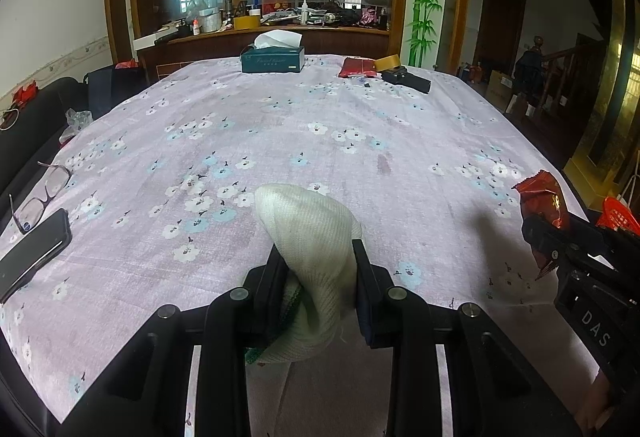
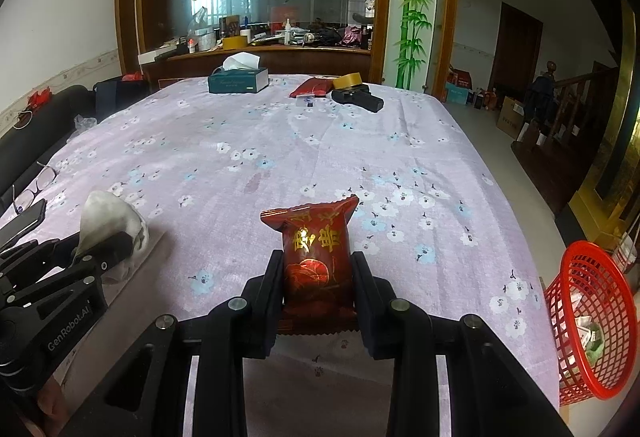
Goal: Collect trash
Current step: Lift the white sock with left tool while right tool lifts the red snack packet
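My left gripper (image 1: 318, 249) is shut on a crumpled white cloth-like wad (image 1: 308, 237) and holds it just above the flowered tablecloth. It also shows in the right wrist view (image 2: 110, 233) at the left. My right gripper (image 2: 316, 257) is shut on a red snack packet (image 2: 316, 257) with gold characters, held upright over the table's near side. The packet also shows in the left wrist view (image 1: 544, 201) at the right edge. A red mesh trash basket (image 2: 588, 321) stands on the floor beside the table's right edge, with scraps inside.
Glasses (image 1: 40, 193) and a black phone (image 1: 32, 253) lie at the table's left edge. At the far end are a tissue box (image 1: 273, 59), a red pouch (image 1: 356, 67), a tape roll (image 1: 387, 62) and a black device (image 1: 408, 79). A black sofa is at the left.
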`<state>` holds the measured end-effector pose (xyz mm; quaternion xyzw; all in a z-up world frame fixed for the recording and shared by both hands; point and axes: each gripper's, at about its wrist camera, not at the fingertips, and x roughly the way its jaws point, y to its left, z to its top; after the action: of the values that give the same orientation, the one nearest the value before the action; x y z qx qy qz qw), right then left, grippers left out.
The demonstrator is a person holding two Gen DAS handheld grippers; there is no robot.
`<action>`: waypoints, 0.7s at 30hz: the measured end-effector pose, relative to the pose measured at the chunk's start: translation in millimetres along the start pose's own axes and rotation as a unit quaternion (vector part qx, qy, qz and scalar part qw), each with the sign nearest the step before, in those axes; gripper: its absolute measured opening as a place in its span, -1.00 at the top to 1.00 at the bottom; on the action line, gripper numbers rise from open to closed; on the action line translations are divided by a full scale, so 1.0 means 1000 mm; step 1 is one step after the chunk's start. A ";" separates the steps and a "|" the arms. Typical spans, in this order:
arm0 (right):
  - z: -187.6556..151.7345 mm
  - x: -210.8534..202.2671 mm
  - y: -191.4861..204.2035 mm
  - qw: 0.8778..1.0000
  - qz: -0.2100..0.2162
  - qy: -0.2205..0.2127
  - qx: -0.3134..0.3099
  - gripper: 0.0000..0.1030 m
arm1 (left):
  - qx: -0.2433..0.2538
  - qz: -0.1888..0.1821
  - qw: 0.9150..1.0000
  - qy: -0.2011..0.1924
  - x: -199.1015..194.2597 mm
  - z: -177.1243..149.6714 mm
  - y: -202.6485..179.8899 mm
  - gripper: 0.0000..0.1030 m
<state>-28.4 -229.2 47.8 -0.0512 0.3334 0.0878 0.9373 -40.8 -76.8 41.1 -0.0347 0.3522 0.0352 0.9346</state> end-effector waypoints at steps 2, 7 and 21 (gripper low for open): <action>0.000 0.001 0.000 1.000 0.000 0.001 0.000 0.32 | 0.000 0.000 1.000 -0.001 -0.001 0.000 -0.001 0.44; -0.001 -0.001 -0.001 1.000 -0.001 -0.001 0.001 0.32 | 0.001 0.000 1.000 -0.001 -0.001 0.000 -0.001 0.44; -0.001 -0.009 -0.008 1.000 0.002 -0.002 0.007 0.32 | 0.006 -0.004 1.000 -0.006 -0.010 0.000 -0.008 0.44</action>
<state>-34.3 -238.1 52.6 -0.0439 0.3322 0.0871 0.9381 -47.8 -84.8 48.1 -0.0306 0.3469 0.0291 0.9370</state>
